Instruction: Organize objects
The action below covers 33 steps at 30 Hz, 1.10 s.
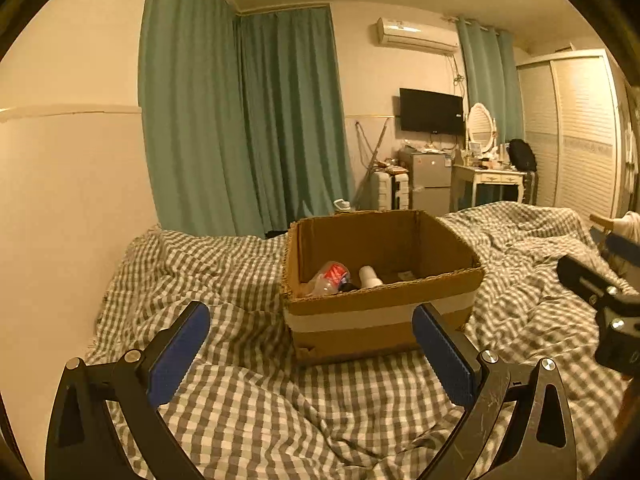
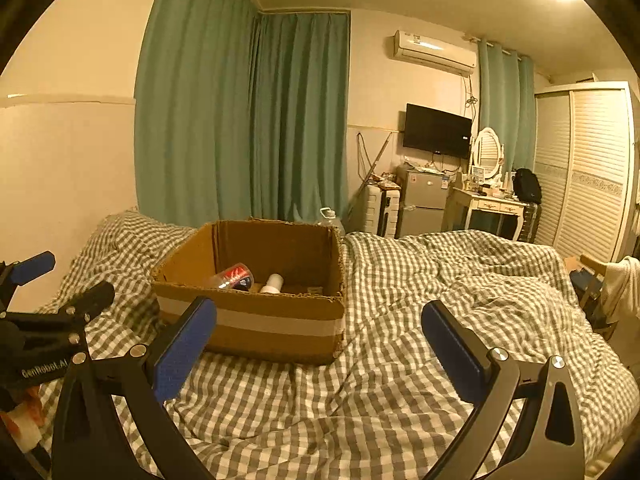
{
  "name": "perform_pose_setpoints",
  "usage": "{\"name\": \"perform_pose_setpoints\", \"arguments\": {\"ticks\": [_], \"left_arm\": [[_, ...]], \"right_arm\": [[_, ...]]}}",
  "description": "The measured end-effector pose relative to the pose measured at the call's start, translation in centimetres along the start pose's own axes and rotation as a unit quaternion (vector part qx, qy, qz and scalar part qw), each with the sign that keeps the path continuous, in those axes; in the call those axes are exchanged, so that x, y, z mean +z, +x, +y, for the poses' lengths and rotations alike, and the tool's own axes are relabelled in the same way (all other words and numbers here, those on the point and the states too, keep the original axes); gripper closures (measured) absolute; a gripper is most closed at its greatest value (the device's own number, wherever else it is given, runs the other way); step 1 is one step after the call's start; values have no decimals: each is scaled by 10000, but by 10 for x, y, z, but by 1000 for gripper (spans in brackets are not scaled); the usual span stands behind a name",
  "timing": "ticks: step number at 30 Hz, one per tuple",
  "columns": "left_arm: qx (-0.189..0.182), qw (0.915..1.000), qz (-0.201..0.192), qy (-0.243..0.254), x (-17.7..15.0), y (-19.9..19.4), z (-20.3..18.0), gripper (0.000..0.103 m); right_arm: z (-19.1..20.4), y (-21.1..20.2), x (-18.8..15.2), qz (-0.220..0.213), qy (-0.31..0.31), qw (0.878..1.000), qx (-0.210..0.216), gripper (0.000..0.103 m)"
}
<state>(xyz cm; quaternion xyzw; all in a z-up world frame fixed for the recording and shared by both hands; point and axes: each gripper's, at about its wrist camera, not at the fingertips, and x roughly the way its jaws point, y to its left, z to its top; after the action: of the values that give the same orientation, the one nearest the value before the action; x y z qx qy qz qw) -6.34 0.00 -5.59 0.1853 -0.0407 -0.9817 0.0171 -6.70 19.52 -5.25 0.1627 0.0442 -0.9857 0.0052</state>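
Observation:
An open cardboard box (image 1: 376, 320) with a pale tape band stands on the checked bedcover (image 1: 248, 408); it also shows in the right wrist view (image 2: 256, 328). Inside lie a clear plastic bottle with a red label (image 1: 332, 276) (image 2: 234, 276) and a white cylinder (image 1: 370, 277) (image 2: 273, 283). My left gripper (image 1: 310, 316) is open and empty, just in front of the box. My right gripper (image 2: 318, 312) is open and empty, to the right of the box's front corner.
The rumpled checked bedcover (image 2: 460, 280) spreads right. Green curtains (image 1: 240, 120) hang behind the bed. A small fridge (image 2: 424, 204), a dressing table (image 2: 486, 208), a suitcase (image 2: 378, 208) and a wardrobe (image 2: 592, 168) stand at the far wall.

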Motion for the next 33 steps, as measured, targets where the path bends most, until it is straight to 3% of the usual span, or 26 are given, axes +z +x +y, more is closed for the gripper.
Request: {"name": "perform_pose_setpoints", "arguments": {"ticks": [13,33], "left_arm": [[-90,9997,189,-154,-3,2,4,0],[-81,9999,132,-76,-2,-5,3,0]], "right_arm": [[0,1,0,34,-14,10000,-8,1],[2,2,-2,60,-7,10000,-6,1]]}}
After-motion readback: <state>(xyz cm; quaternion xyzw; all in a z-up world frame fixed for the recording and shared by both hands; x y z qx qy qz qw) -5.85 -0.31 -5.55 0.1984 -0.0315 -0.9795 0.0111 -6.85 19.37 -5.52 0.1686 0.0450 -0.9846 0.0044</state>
